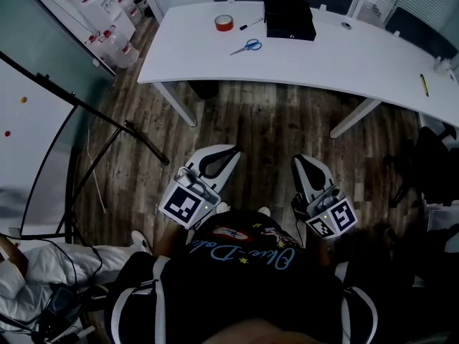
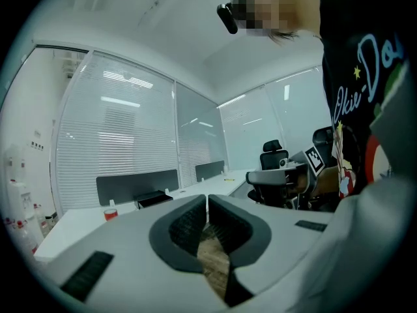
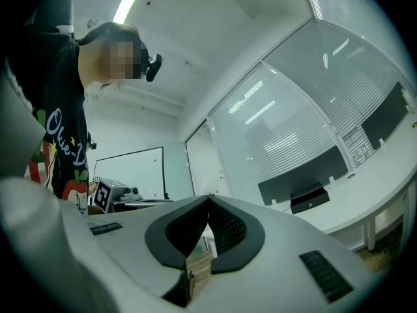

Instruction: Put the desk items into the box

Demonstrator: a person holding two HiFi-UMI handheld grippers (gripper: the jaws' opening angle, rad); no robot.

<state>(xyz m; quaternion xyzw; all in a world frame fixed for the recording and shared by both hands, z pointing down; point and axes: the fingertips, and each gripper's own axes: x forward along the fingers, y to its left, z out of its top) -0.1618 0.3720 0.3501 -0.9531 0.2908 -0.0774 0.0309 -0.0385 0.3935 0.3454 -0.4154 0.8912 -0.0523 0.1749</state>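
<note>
Scissors (image 1: 247,46), perhaps a pen (image 1: 251,25), lie well beyond left tongs (image 1: 231,150) and right tongs (image 1: 298,160).

Dark wood floor (image 1: 258,127). Whiteboard (image 1: 29,156) on black tripod stand (image 1: 122,131) at left, clear bottles (image 1: 115,38) beyond it by the wall. Black office chair (image 2: 273,175) and window blinds (image 2: 117,149) in the left gripper view.

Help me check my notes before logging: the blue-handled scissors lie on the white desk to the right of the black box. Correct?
No. The head view shows the scissors on the white desk to the left of the black box, not the right.
</note>
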